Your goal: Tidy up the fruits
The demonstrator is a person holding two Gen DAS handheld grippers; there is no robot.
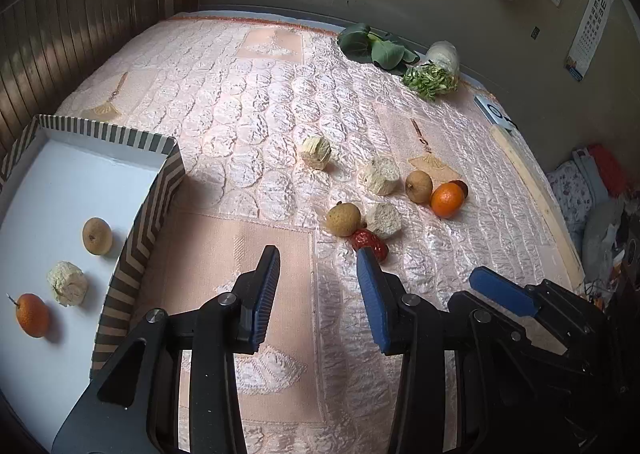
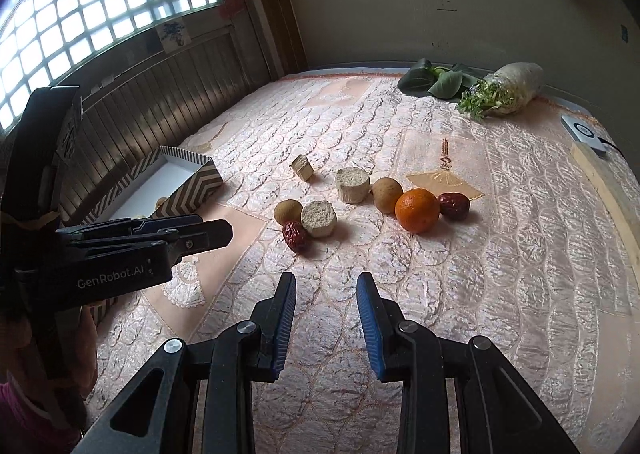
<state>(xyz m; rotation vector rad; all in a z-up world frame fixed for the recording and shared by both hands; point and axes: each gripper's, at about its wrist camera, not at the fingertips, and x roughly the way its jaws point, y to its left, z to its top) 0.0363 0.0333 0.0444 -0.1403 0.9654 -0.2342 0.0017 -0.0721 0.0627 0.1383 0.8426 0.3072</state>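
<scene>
Fruits lie on a pink quilted bed: an orange, two brown longans, two red dates and three pale cut chunks. A striped box at the left holds an orange, a pale chunk and a brown fruit. My left gripper is open and empty, just short of a red date. My right gripper is open and empty, short of the fruit cluster.
Green leaves and a wrapped vegetable lie at the far edge by the wall. A wooden strip and a small white device lie along the right side. A panelled wall and window stand at the left.
</scene>
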